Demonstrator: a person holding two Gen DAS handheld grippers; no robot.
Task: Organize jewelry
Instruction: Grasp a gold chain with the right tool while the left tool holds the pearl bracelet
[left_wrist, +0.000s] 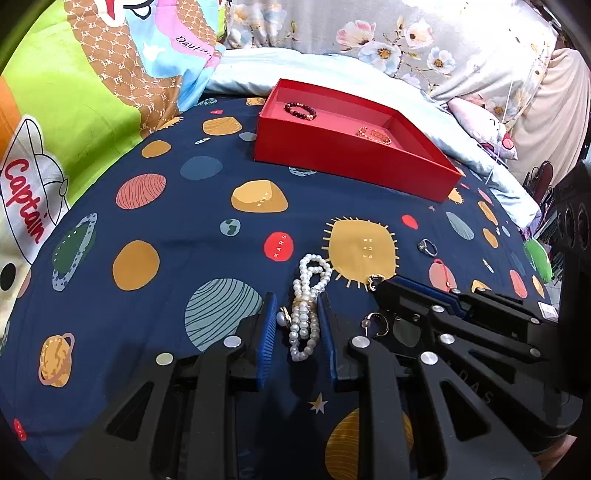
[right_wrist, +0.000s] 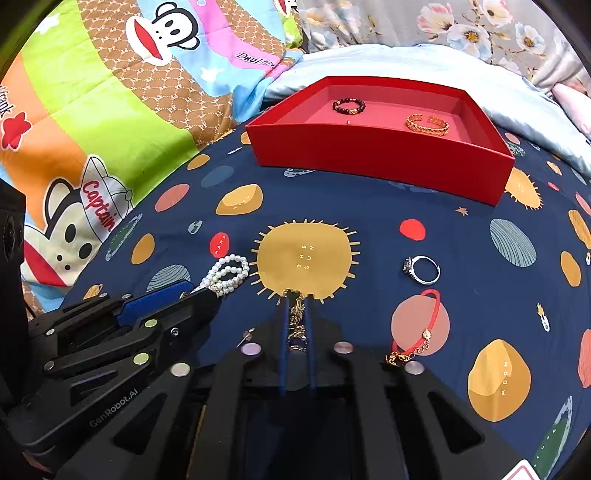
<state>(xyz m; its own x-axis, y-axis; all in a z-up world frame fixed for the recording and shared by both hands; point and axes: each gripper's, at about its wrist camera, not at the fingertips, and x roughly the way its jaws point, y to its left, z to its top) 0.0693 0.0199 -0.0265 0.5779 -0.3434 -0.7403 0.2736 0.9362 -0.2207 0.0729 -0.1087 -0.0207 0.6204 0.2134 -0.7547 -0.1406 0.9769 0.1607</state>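
**Mid-pick: two grippers closing on loose jewelry, red box waiting beyond**

Broadly, a soft navy bedspread (right_wrist: 369, 229) printed with flat planets and a yellow sun fills both wrist views; it looks yielding, so small pieces may sink slightly into it. Toward the upper centre of each frame sits a shallow red cardboard box (right_wrist: 369, 162), matte, straight-walled and open-topped; inside lie a dark beaded bracelet (right_wrist: 348, 106) and a gold chain-link cuff (right_wrist: 427, 124), well apart.

At the bottom centre of the left wrist view, the left gripper (left_wrist: 298, 325) has its blue ribbed jaws on either side of a looped pearl strand (left_wrist: 308, 299), round glossy beads bunched in a doubled coil; the jaws stand close around it, but whether the pads truly press I cannot tell. At the bottom centre of the right wrist view, the right gripper (right_wrist: 296, 321) is clenched on a fine gold chain (right_wrist: 296, 325), thin and limp, pinched between nearly touching jaws.

Unclaimed on the cloth: a red cord bracelet (right_wrist: 424, 325) with a gold clasp at lower right; a silver ring (right_wrist: 422, 269) with a stone at centre right; a small hoop earring (left_wrist: 376, 325) near the lower middle of the left view.

Judged from this, the step in hand is grasping; next, each piece would need lifting clear and carrying up-frame over the box wall; the slack chain could snag or slip.
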